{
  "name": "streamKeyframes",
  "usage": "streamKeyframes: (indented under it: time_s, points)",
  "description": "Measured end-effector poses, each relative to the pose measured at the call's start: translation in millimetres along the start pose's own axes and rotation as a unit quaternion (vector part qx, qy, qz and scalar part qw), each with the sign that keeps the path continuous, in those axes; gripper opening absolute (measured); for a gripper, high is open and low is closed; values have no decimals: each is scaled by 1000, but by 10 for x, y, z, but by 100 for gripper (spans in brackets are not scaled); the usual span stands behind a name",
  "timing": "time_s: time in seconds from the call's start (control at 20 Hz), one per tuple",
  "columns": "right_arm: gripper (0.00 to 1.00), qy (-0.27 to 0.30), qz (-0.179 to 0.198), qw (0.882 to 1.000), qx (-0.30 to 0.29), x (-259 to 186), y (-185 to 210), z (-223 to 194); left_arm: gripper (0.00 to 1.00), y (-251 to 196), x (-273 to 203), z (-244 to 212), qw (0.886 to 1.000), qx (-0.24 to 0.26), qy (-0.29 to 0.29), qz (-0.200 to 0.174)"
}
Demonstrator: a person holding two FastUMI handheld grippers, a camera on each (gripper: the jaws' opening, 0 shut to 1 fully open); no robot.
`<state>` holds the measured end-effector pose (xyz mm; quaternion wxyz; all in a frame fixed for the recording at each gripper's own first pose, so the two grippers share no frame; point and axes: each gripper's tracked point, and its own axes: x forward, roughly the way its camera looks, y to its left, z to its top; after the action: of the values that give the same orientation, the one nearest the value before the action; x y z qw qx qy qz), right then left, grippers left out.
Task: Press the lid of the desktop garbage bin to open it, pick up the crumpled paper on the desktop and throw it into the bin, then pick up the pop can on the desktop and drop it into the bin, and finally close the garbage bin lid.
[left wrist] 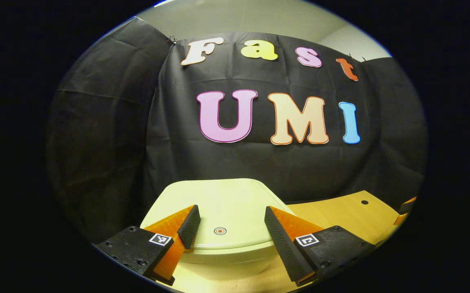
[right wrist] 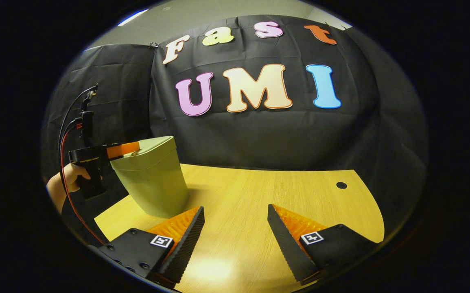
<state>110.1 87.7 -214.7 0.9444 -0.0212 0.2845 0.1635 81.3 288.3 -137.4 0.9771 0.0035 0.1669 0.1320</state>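
A pale green desktop bin (left wrist: 222,211) stands close in front of my left gripper (left wrist: 231,221), its lid down and a small round press mark (left wrist: 219,231) between the fingers. That gripper is open and hovers just over the lid's near edge. In the right gripper view the same bin (right wrist: 153,179) stands at the table's left, with the left gripper (right wrist: 116,151) held by a hand (right wrist: 66,179) resting at the lid's rim. My right gripper (right wrist: 235,226) is open above bare wood, holding nothing.
The wooden table (right wrist: 259,195) stretches right of the bin, with a small dark hole (right wrist: 341,185) near its far right edge. Black cloth walls close off the back and left. Cables (right wrist: 66,134) trail from the left gripper.
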Motion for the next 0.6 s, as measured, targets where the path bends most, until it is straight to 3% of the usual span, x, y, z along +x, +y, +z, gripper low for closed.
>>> streamKeyframes:
  time_s: [0.25,0.35,0.6]
  points:
    - [98,-39,6,999,-2,-148,-122,149,90,47,-2,180,999,37,-15,28]
    - [94,-62,14,998,-3,-247,-196,231,92,-135,-166,380,998,33,-44,26]
    - [98,-111,61,992,5,-498,-282,413,91,-864,-964,647,992,15,-126,9]
